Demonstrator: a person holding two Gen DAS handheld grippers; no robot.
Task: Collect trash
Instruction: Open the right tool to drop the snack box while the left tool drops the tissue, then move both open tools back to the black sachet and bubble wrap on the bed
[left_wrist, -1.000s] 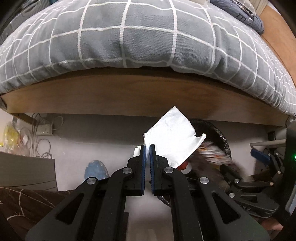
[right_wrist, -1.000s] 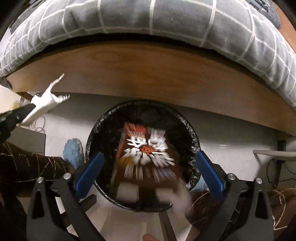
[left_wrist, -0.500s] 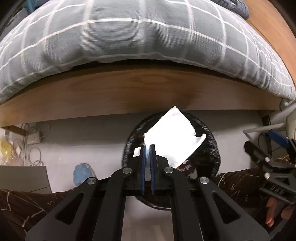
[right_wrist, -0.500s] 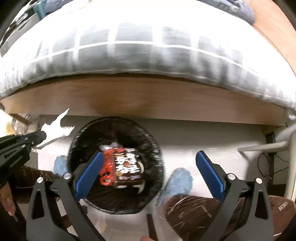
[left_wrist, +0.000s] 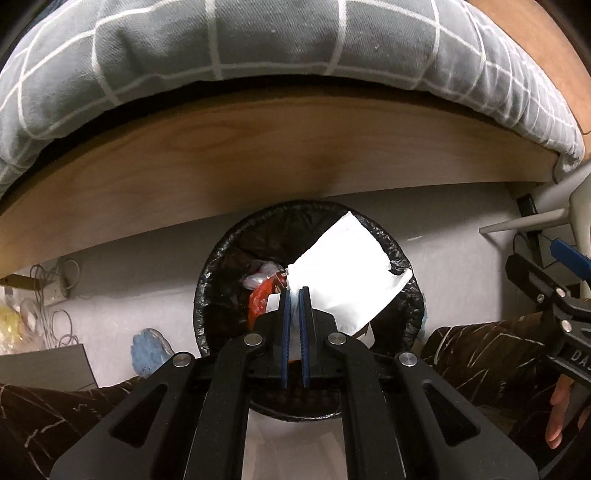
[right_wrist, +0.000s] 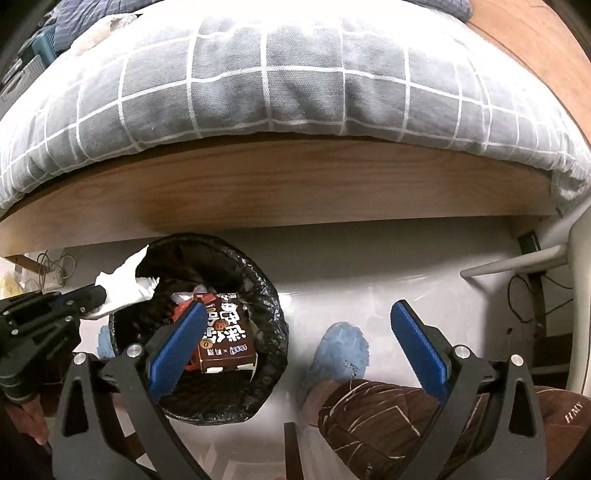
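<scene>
A: Left hand-held gripper (left_wrist: 294, 293): clenched on a corner of white tissue (left_wrist: 351, 273). Blue pads nearly touching, paper pinched between.
B: Position of tissue?
A: Hanging over the open mouth of the bin (left_wrist: 221, 258), not inside yet. Sheet fanned up and right from the pads, covering the far right part of the rim in the left wrist view.
B: Same from the right wrist view?
A: Tissue (right_wrist: 125, 282) seen side-on at the bin's upper left rim, left hand-held gripper (right_wrist: 96, 295) entering from the left edge.
B: Right hand-held gripper (right_wrist: 300, 326)?
A: Released. Blue pads spread wide, nothing between. Left pad over the bin's contents, right pad over bare floor (right_wrist: 369, 266).
B: Bin contents?
A: Black liner, brown snack box (right_wrist: 226, 332) with white lettering lying flat on top, red wrapper (left_wrist: 260, 299) and some crumpled pale plastic beside it.
B: Surroundings?
A: Bin on light floor, just in front of a wooden bed frame (left_wrist: 258, 155). Grey checked duvet (right_wrist: 295, 81) bulging over the frame edge. Blue slipper (right_wrist: 341, 350) right of the bin, brown patterned trouser leg (right_wrist: 406, 417) above it. Second blue slipper (left_wrist: 149, 350) on the bin's left. Cables and a power strip (left_wrist: 51, 290) at far left by the frame.
</scene>
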